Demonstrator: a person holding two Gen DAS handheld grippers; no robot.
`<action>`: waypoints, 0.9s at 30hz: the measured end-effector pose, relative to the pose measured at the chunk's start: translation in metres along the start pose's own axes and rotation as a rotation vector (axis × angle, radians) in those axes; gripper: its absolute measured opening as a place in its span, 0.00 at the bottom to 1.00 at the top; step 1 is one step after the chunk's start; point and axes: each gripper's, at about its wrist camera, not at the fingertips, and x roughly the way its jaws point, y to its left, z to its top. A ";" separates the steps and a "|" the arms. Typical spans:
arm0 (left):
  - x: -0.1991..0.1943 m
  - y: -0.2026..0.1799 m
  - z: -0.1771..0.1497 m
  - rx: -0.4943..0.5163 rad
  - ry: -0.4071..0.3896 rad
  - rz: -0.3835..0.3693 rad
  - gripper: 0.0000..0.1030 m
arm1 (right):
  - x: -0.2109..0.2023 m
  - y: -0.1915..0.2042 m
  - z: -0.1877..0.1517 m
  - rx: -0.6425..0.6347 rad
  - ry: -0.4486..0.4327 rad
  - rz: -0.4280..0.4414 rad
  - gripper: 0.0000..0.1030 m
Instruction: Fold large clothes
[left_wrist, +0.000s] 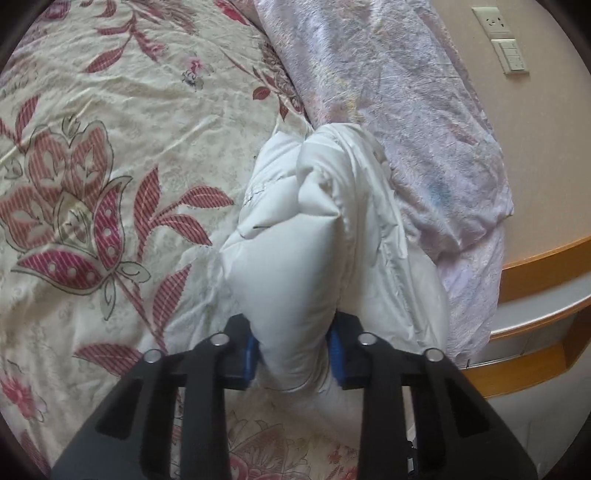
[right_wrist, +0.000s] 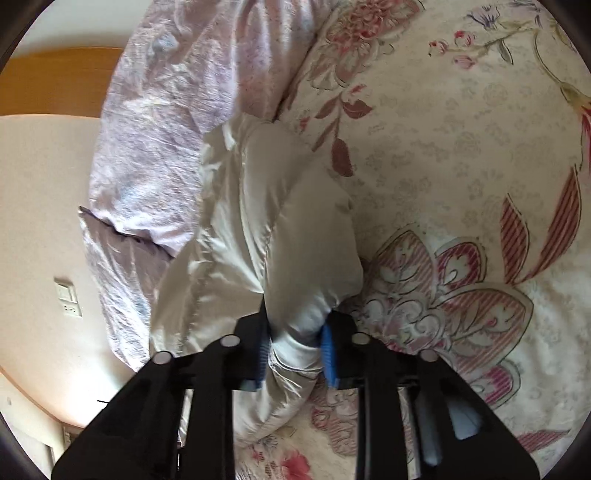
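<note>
My left gripper (left_wrist: 293, 356) and right gripper (right_wrist: 293, 356) both pinch the puffy white padded coat (left_wrist: 314, 236) beside the crinkly lilac quilt (left_wrist: 406, 110); it feels soft, light and slippery.

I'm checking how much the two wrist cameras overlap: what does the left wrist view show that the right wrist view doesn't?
Only the left wrist view: the left gripper, its jaws shut on a puffy fold of the white padded garment, and a wooden shelf edge at the right.

Only the right wrist view: the right gripper, jaws shut on another fold of the garment, and a wooden panel at upper left.

Both: the garment, the floral bedsheet, the pale lilac bedding beside it, and wall switches.
</note>
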 end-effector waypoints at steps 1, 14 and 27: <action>-0.003 -0.002 0.001 0.011 -0.006 -0.002 0.24 | -0.002 0.002 -0.001 -0.001 0.000 0.008 0.19; -0.106 0.031 -0.004 0.078 -0.083 -0.010 0.20 | -0.052 -0.007 -0.069 -0.168 0.182 0.029 0.15; -0.129 0.055 -0.023 0.176 -0.080 0.085 0.54 | -0.098 0.068 -0.112 -0.698 -0.187 -0.403 0.51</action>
